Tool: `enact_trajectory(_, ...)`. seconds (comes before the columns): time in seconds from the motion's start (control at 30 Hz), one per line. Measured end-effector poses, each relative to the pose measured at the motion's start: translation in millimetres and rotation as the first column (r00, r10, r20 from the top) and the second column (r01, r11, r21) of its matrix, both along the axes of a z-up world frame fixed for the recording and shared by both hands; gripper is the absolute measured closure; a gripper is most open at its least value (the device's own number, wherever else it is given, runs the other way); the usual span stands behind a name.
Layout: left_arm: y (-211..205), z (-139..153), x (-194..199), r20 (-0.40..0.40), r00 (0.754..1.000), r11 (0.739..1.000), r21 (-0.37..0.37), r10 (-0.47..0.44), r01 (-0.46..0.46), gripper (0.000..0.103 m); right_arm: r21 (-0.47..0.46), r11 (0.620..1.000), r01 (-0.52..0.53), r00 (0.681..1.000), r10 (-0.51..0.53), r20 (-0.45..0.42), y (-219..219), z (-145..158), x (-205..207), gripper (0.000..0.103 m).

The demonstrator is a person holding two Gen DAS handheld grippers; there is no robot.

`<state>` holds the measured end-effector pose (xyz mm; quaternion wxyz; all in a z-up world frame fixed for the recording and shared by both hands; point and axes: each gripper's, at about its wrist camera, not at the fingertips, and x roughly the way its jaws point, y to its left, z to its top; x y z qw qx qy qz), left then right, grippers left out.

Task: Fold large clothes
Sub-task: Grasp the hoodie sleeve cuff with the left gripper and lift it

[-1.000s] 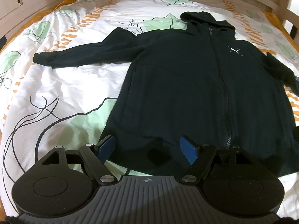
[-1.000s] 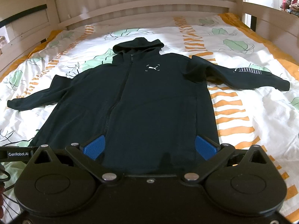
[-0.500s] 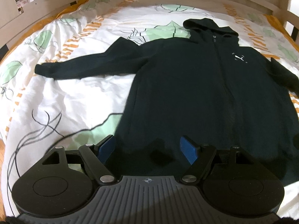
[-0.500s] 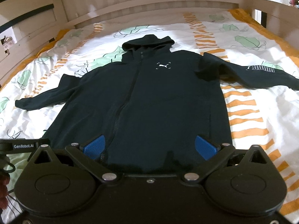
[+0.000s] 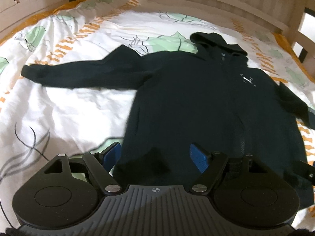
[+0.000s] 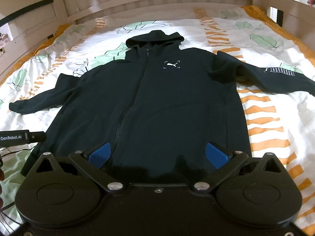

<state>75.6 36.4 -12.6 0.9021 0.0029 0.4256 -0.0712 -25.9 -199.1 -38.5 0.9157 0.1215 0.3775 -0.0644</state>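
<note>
A black zip hoodie (image 5: 196, 106) lies flat and face up on the bed, hood at the far end, both sleeves spread out sideways. It also shows in the right wrist view (image 6: 157, 102), with a white logo on the chest and lettering on the right sleeve (image 6: 279, 72). My left gripper (image 5: 155, 154) is open and empty above the hem's left part. My right gripper (image 6: 157, 154) is open and empty above the hem's middle. The left gripper's side (image 6: 17, 137) shows at the left edge of the right wrist view.
The bed has a white sheet (image 5: 65, 108) with green leaves and orange stripes. A wooden headboard (image 6: 157, 4) and side rails (image 6: 291, 13) enclose it.
Both grippers have drawn back and risen a little, so the hoodie sits lower and smaller in view. The jaws stay open. The hoodie has not moved.
</note>
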Motion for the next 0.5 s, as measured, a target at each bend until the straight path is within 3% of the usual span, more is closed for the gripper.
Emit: enact_trajectory(0.5,83,19,86,0.078,0.984,0.986,0.004,0.163,-0.164,0.015,0.018,1.000,-0.017,0.999,0.017,0.036,0,2,44,0.001)
